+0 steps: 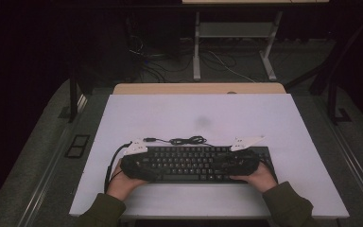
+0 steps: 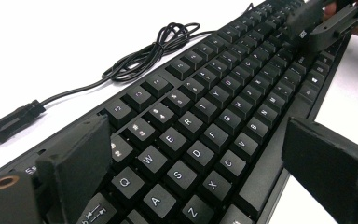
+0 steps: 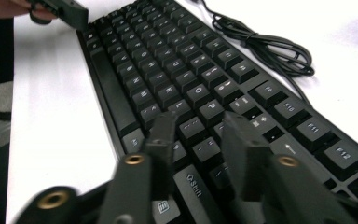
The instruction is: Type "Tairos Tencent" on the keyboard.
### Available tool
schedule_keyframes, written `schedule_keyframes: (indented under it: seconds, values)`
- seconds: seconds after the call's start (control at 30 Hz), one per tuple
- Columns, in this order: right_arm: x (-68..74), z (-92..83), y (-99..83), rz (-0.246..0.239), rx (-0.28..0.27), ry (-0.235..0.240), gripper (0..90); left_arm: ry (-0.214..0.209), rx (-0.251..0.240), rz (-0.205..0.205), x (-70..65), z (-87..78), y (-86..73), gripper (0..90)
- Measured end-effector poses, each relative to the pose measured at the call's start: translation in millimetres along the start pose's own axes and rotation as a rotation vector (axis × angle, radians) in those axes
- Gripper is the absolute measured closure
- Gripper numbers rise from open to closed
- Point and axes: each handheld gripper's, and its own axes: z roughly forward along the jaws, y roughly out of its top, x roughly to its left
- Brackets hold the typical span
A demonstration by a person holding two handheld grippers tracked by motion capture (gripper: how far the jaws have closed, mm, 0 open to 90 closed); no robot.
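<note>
On the white table (image 1: pixel 194 113), close to my edge of it, I see the black keyboard (image 1: pixel 198 163) lying flat, its long side running left to right. Its bundled cable (image 1: pixel 186 140) lies coiled on the table just behind it, and the plug (image 2: pixel 9 122) rests beside the keyboard's left end.

I have my left gripper (image 2: pixel 191 163) over the left end, jaws spread wide; one black pad stands at the far edge near the number row, the other at the near edge by the space bar, neither visibly pressing. My right gripper (image 3: pixel 198 140) hangs over the right end near the Shift key, its jaws partly parted above the keycaps with nothing clamped between them. I see each hand (image 1: pixel 123 182) behind its gripper.
</note>
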Motion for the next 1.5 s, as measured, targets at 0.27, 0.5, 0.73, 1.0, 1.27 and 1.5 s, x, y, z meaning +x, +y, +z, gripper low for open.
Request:
schedule_keyframes:
  seconds: [0.27,0.5,0.73,1.0,1.27,1.5]
  values:
    - [-3.2,3.8,7.5,0.025,-0.041,-0.013,44.1,0.002,-0.005,0.002,-0.7,-0.7,-0.3,12.2]
    - [-6.2,7.4,13.4,0.030,-0.068,-0.019,34.6,0.004,-0.002,0.005,-0.1,-1.7,-0.1,14.5]
    - [-8.1,12.7,19.8,0.039,-0.091,-0.014,29.3,0.013,-0.004,0.009,-0.1,-2.9,0.0,19.5]
    - [-9.0,20.3,26.0,0.041,-0.120,0.000,27.4,-0.005,-0.009,0.002,1.1,-5.4,0.2,32.8]
    - [-9.3,30.1,33.0,0.041,-0.129,0.012,25.7,-0.029,-0.007,0.003,2.4,-6.6,0.0,47.2]
    - [-9.0,39.5,37.0,0.048,-0.132,0.016,25.1,-0.030,-0.008,0.003,4.0,-8.0,-0.9,61.9]
